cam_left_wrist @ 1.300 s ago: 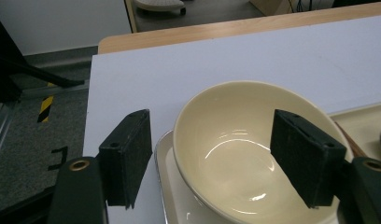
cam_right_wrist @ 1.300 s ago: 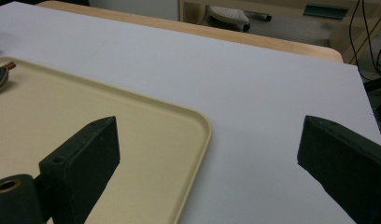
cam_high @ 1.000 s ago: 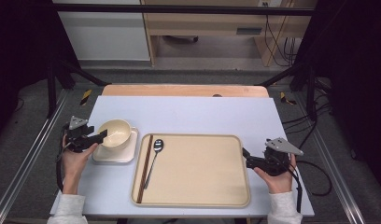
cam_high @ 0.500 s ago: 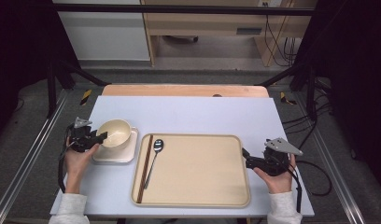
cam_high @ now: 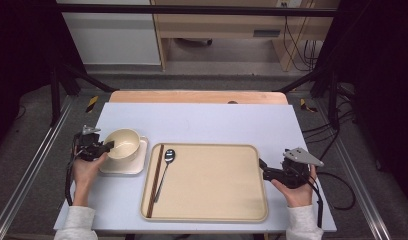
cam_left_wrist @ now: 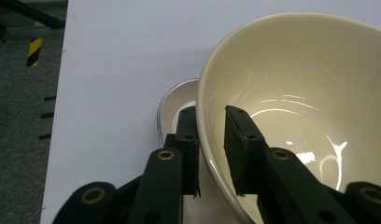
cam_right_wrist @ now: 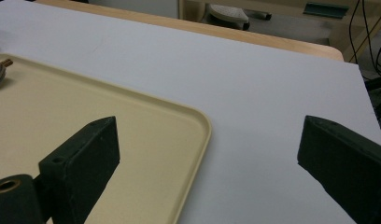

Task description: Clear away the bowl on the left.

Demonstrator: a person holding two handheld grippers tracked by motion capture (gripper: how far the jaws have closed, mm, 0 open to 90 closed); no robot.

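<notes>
Two tongs: I hold one in each hand, at the left and right of the high view.
Left tongs: they have just been closing, and now they straddle the rim of the cream bowl, one jaw inside and one outside.
Grip: in the left gripper view the tongs have the bowl wall between the pads; the inner pad lies on the glaze and the outer one sits tight against the outside, so I read it as a pinch on the rim.
Bowl: left of centre in the high view, tilted so its mouth faces toward the right of the frame, resting on a white square plate.
Plate: on the pale bench, just beside the left edge of the tan tray; a corner of the plate peeps out under the bowl in the left gripper view.
Tray contents: dark chopsticks along the left edge, a metal spoon just beside them, bowl end toward the top of the frame.
Right tongs: spread wide, nothing between them, at the right edge of the tray.
Right gripper view: my tongs straddle the tray corner, one jaw over the tray, the other over the bare bench.
</notes>
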